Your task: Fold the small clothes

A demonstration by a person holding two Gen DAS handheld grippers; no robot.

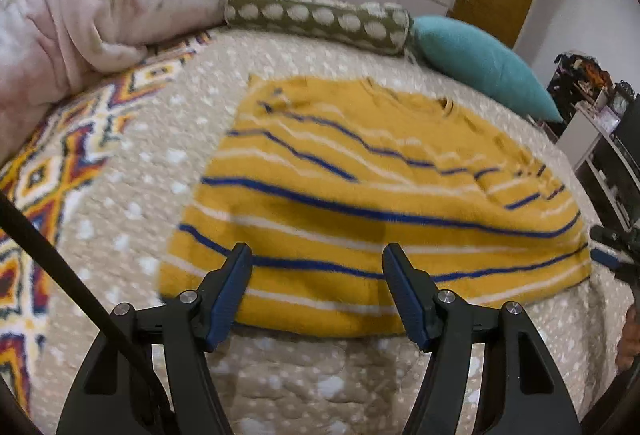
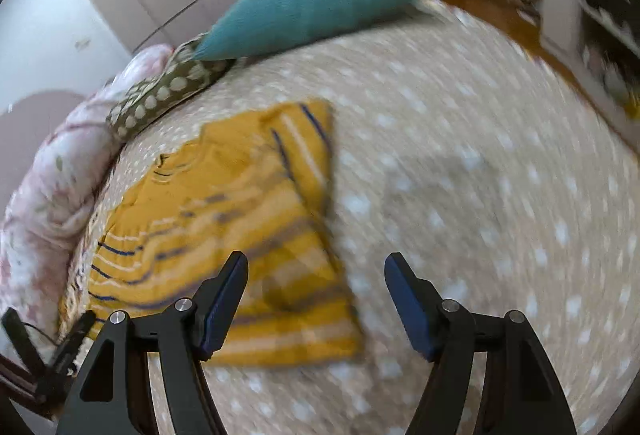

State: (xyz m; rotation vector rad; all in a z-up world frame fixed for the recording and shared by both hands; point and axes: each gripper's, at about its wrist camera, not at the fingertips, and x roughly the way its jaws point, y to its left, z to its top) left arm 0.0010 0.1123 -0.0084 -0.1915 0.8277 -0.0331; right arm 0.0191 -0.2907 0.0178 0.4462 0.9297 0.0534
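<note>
A mustard-yellow knit sweater with blue and white stripes [image 1: 360,203] lies partly folded on the beige dotted bedspread [image 1: 160,139], at twelve o'clock of the left gripper [image 1: 316,295]; both the left and the right gripper [image 2: 316,303] have jaws released, grasping nothing; the next fold seems pending, calling for a pinch on the near hem at six o'clock.
</note>
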